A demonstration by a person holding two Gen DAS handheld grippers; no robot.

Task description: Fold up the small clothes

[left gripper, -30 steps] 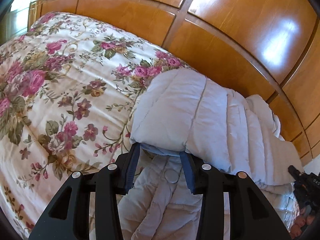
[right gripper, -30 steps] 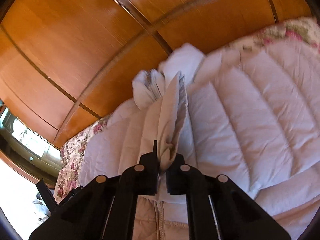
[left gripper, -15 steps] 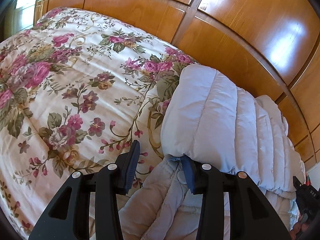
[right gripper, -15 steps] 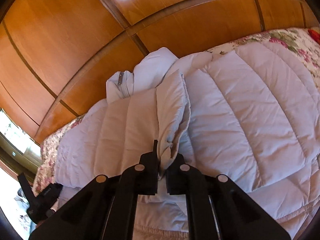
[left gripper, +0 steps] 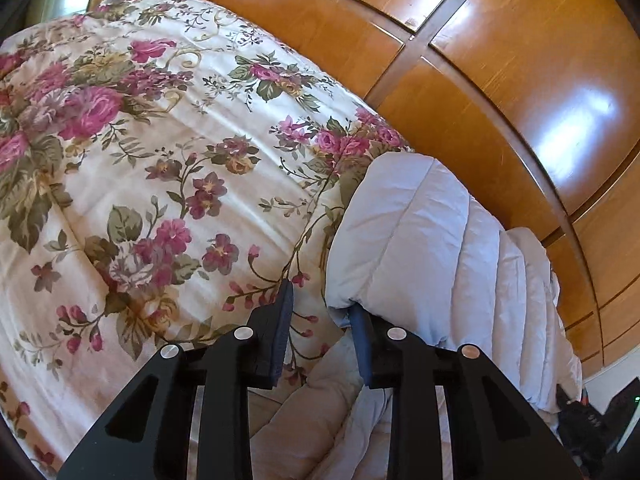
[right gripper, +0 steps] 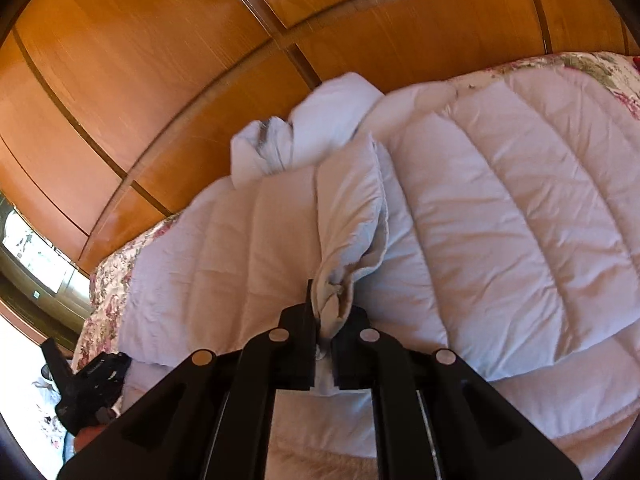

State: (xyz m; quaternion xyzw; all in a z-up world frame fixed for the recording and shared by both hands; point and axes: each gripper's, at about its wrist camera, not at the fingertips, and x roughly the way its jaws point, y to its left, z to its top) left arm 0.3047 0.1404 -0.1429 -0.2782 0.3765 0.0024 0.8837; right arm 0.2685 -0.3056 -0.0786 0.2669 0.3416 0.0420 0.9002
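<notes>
Right gripper [right gripper: 323, 334] is clamped on a bunched edge of the pale quilted jacket [right gripper: 500, 220], which lies on the floral bedspread [left gripper: 152, 184] by the wooden wardrobe [left gripper: 520, 80]. Left gripper [left gripper: 322, 330] jaws spread (nothing between them), its right finger touching the jacket's folded edge.

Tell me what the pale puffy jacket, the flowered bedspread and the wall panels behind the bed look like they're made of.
Pale lilac quilted jacket: thin matte woven shell, probably synthetic, over soft padding; stitched channels bulge and crinkle.
Floral cream bedspread: printed fabric, quilted, with a slight sheen; fibre unclear.
Orange-brown wall panels: wood or wood veneer, glossy varnish; grain lines and bright window reflections.
</notes>
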